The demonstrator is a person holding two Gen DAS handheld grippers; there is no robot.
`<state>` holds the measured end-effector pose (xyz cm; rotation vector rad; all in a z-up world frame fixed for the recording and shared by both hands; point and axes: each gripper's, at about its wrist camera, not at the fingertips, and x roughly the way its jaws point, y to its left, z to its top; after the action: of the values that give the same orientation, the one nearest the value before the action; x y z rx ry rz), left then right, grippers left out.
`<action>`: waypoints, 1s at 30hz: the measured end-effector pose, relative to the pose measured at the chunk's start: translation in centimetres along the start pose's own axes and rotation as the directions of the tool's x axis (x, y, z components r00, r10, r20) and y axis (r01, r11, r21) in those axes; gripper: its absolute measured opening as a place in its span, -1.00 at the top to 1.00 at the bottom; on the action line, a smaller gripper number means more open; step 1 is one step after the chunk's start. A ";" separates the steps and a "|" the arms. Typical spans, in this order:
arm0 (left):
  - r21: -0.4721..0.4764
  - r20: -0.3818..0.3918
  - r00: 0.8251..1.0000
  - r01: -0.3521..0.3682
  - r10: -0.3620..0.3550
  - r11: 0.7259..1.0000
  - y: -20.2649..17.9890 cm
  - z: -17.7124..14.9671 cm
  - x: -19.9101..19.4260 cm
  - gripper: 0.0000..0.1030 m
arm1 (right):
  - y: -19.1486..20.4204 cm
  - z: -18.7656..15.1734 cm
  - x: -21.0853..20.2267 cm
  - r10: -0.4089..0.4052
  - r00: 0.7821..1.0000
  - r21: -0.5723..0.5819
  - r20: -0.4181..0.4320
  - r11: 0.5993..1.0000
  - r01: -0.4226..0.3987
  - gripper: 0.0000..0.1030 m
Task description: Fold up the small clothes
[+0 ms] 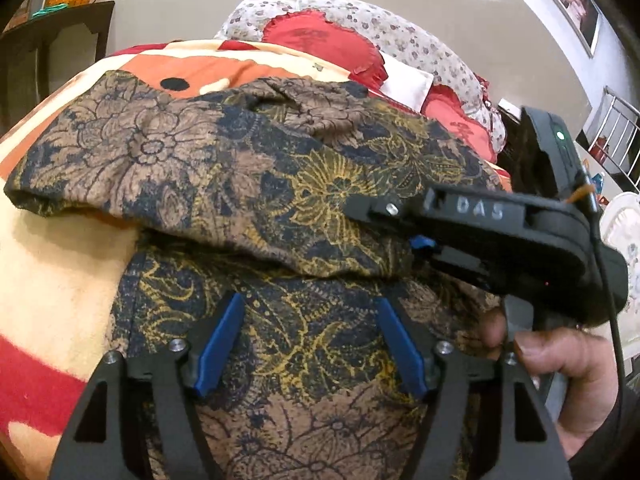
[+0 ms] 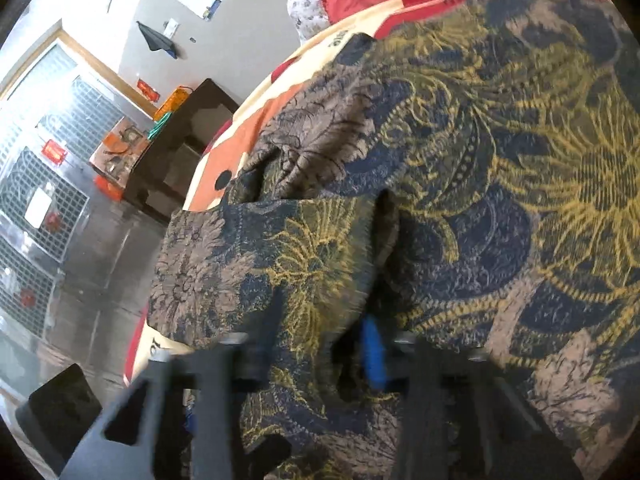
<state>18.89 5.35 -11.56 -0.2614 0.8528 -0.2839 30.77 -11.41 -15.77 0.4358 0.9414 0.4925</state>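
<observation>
Currently listed: one small garment (image 1: 256, 168), a floral print in navy, tan and mustard yellow, lying on a bed with one part folded over another so that a rounded fold edge crosses the left wrist view from 9 o'clock to 3 o'clock. In the right wrist view the same garment (image 2: 460, 168) fills the frame from 12 to 6 o'clock, with a layered flap at centre.

Left gripper (image 1: 310, 344): two blue fingers (image 1: 218, 348) spread wide apart over the lower layer of cloth, nothing between them.

Right gripper (image 1: 416, 246): seen in the left wrist view at 3 o'clock, black body lettered "DAS", held by one hand (image 1: 568, 380); its blue tip sits at the fold edge, fingers drawn together on the cloth. In its own blurred view the right gripper (image 2: 320, 360) has fabric bunched between the fingers.

Surface: one bed blanket (image 1: 52, 280), cream with red and orange patches and one black dot. At 12 o'clock, two red cushions (image 1: 320, 40) against floral-print pillows (image 1: 400, 32).

Room: grey wall, one framed picture (image 1: 572, 0) at 1 o'clock, one dark shelf unit (image 2: 180, 152) at 9 o'clock of the right wrist view, metal window grilles (image 2: 36, 184) beyond it, glossy grey floor.
</observation>
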 end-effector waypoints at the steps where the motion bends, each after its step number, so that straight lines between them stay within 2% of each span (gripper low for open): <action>1: -0.002 0.000 1.000 0.001 -0.001 1.000 0.0 0.0 0.0 -0.44 | -0.1 0.1 -0.2 -0.015 1.000 -0.001 0.003 1.000 0.015 0.73; 2: -0.003 0.000 1.000 0.002 -0.002 1.000 0.1 0.1 0.1 -0.45 | -0.2 0.2 -1.0 -0.017 1.000 -0.009 0.012 1.000 0.017 0.84; 4: 0.001 -0.003 1.000 -0.001 0.001 1.000 0.0 0.1 0.2 -0.46 | -0.3 0.0 -2.7 -0.039 0.999 -0.038 0.034 0.998 0.040 0.87; 7: 0.008 -0.007 1.000 -0.005 0.005 1.000 -0.1 0.3 0.4 -0.48 | -0.7 0.7 -4.9 -0.129 0.990 -0.071 0.058 0.988 0.133 0.88; 10: 0.015 -0.009 1.000 -0.012 0.012 1.000 -0.2 0.3 0.5 -0.49 | -2.0 1.8 -7.3 -0.270 0.960 -0.087 0.074 0.957 0.276 0.88; 16: 0.024 -0.011 1.000 -0.019 0.019 1.000 -0.3 0.3 0.6 -0.50 | -6.5 3.1 -13.0 -0.398 0.912 -0.076 0.101 0.911 0.406 0.88; 22: 0.023 -0.012 1.000 -0.018 0.018 1.000 -0.3 0.3 0.5 -0.50 | -9.4 3.3 -16.9 -0.456 0.884 -0.040 0.106 0.886 0.462 0.88; 30: 0.024 -0.012 1.000 -0.016 0.016 1.000 -0.4 0.4 0.4 -0.52 | -12.7 2.7 -19.3 -0.523 0.846 0.034 0.108 0.852 0.522 0.88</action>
<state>19.34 4.90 -11.46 -0.2306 0.8631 -0.2808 26.13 -33.13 -8.80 0.1898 0.9054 -0.0351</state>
